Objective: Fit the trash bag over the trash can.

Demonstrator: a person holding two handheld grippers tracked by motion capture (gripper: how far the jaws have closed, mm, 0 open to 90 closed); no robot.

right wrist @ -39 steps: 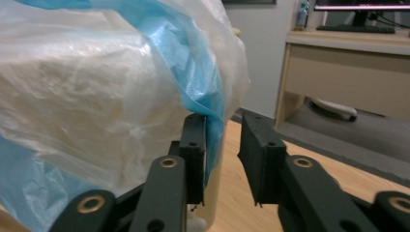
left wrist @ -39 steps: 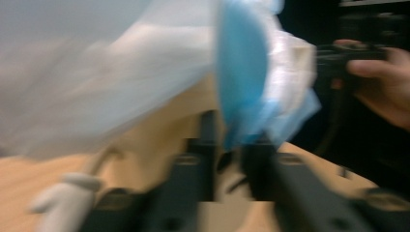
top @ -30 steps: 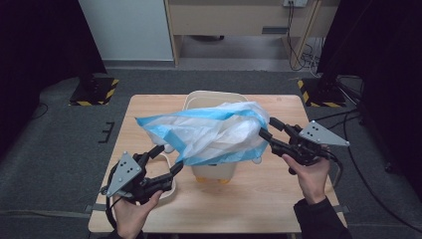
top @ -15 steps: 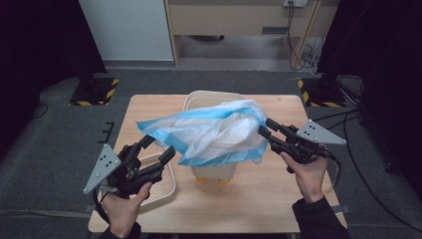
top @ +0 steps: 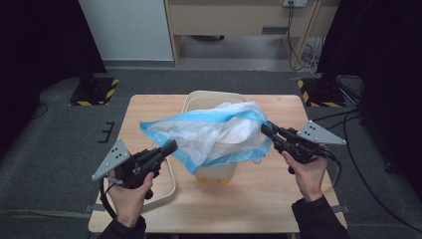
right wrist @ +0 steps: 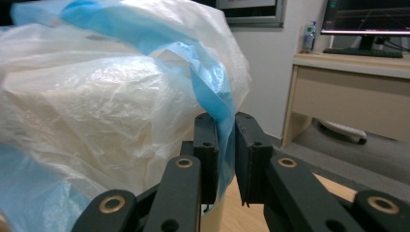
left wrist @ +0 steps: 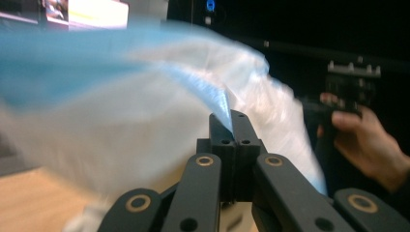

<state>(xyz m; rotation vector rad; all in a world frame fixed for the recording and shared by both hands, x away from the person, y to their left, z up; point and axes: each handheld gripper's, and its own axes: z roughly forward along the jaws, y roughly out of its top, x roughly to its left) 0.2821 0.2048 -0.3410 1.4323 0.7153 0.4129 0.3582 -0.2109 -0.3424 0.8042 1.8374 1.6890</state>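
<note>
Overhead plus two close claw-mounted views

Lab or recording studio, set up for test work. Dark curtains (top: 40,59) hung on both sides. Grey carpet floor (top: 59,149) around a single wooden table (top: 259,199). Stand bases with yellow-black hazard tape (top: 94,92) near the table's far corners. Cables (top: 298,50) trailing by a wooden desk (right wrist: 348,92) carrying a monitor (right wrist: 367,19) and keyboard (right wrist: 362,50).
</note>
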